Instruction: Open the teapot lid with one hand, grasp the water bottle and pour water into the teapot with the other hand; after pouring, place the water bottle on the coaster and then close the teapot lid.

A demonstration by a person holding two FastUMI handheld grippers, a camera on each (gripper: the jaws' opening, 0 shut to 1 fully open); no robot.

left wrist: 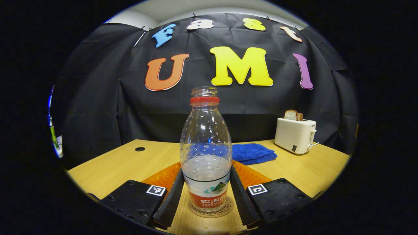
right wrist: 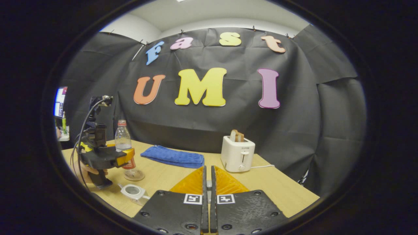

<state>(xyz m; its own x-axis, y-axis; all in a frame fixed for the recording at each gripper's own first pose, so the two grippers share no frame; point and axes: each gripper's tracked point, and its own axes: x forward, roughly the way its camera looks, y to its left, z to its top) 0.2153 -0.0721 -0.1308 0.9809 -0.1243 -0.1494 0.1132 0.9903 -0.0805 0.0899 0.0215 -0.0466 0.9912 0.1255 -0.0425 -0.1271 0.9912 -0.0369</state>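
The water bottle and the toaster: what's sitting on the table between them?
A folded blue cloth lies on the table between the water bottle and the toaster, plain in the right gripper view; the left gripper view shows it too.

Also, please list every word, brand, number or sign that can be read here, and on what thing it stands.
No text can be quoted with confidence.
water bottle label: print partly hidden, cannot be read whole.
coaster rim: curved lettering, too small to read.
toaster front: brand word, blurred.
left gripper and right gripper: square code marks, no words.
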